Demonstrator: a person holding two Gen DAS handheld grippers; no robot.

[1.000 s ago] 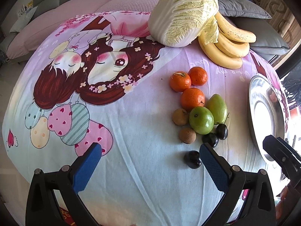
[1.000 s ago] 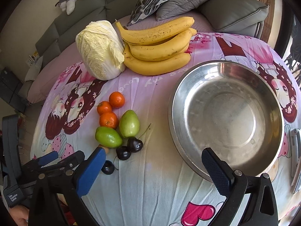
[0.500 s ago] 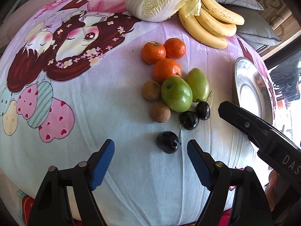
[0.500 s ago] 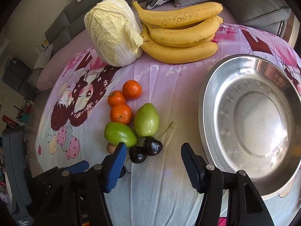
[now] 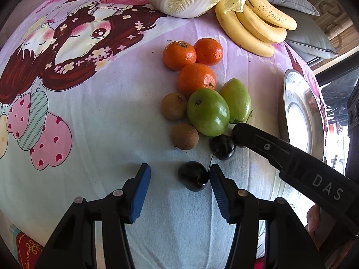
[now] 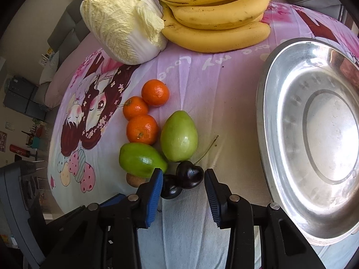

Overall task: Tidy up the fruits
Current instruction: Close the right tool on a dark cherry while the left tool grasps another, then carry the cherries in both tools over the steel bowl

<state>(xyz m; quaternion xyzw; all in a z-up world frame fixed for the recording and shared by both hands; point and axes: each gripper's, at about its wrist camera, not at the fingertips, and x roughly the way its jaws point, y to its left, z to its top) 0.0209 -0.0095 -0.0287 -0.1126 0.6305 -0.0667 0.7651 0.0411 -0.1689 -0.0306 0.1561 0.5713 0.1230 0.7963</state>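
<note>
A cluster of fruit lies on the cartoon-print cloth: three oranges (image 5: 194, 80), two green fruits (image 5: 208, 111), two brown fruits (image 5: 184, 135) and dark cherries. My left gripper (image 5: 179, 176) is open, its right finger touching a cherry (image 5: 193, 176) that sits between the fingers. My right gripper (image 6: 182, 180) is open around another cherry (image 6: 189, 174), with a second cherry (image 6: 171, 188) by its left finger. The right gripper's finger (image 5: 251, 137) shows in the left wrist view beside a cherry (image 5: 222, 146). A steel bowl (image 6: 278, 103) sits to the right.
A napa cabbage (image 6: 122, 20) and a bunch of bananas (image 6: 215, 11) lie at the back of the cloth. Grey cushions (image 5: 300, 24) lie behind them. The cloth's edge drops off on the left and near sides.
Both grippers have moved forward and down toward the cherries and narrowed their opening. The right gripper's finger has reached into the fruit cluster.
</note>
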